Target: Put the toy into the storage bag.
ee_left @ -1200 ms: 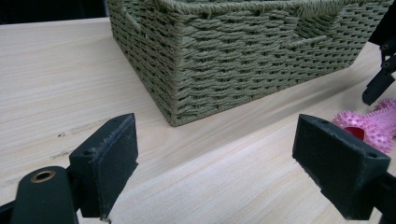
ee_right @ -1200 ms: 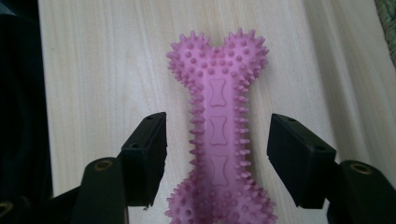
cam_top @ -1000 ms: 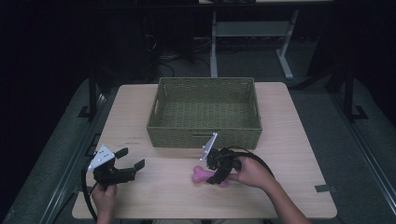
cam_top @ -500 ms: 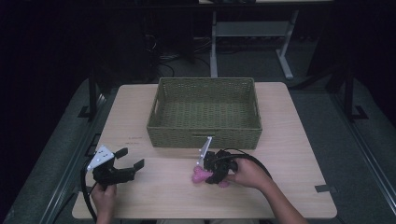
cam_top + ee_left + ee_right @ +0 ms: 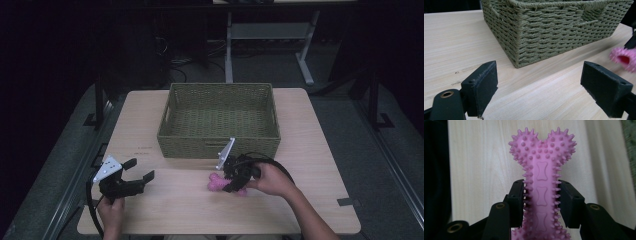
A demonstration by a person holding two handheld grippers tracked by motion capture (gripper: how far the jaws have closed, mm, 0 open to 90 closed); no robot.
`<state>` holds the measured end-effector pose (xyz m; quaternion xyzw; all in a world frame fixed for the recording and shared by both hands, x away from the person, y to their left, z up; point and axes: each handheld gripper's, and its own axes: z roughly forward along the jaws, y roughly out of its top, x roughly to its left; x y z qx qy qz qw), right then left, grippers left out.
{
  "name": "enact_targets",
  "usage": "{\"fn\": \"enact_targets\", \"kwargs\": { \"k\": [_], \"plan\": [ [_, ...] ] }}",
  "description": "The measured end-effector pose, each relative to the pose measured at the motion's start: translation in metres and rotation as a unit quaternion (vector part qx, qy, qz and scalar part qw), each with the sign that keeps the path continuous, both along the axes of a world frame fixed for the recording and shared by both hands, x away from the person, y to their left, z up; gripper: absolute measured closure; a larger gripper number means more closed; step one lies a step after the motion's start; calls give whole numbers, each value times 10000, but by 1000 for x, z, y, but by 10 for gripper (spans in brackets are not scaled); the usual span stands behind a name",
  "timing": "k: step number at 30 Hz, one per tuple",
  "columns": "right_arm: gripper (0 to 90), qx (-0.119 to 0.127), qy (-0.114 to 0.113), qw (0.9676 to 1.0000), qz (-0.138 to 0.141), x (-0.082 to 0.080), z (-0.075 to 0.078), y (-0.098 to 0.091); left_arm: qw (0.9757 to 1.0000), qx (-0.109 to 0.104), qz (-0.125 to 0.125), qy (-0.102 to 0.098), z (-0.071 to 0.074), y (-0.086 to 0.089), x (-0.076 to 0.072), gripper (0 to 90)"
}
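Right gripper [image 5: 541, 202] clamped the shaft of the pink spiked bone toy [image 5: 541, 170] on the table [image 5: 175, 210] before the wicker basket [image 5: 220, 117] (presumably its destination); left gripper [image 5: 539, 82] waited wide apart, empty, leaving room.

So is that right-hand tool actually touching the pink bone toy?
Touching: in the right gripper view, both jaws of the right tool press against the shaft of the pink bone toy.
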<state>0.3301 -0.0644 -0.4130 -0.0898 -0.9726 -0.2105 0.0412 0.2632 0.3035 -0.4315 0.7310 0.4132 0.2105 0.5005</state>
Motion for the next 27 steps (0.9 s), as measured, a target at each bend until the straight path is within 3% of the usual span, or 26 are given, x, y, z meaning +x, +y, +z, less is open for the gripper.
{"fn": "enact_targets", "kwargs": {
  "k": [13,27],
  "plan": [
    [578,401,183,9990,-71,16,30,-21,10000,0,-8,9,-1,0,1,137],
    [578,510,132,9985,-145,27,55,-35,10000,14,-12,-6,0,-1,1,137]
  ]
}}
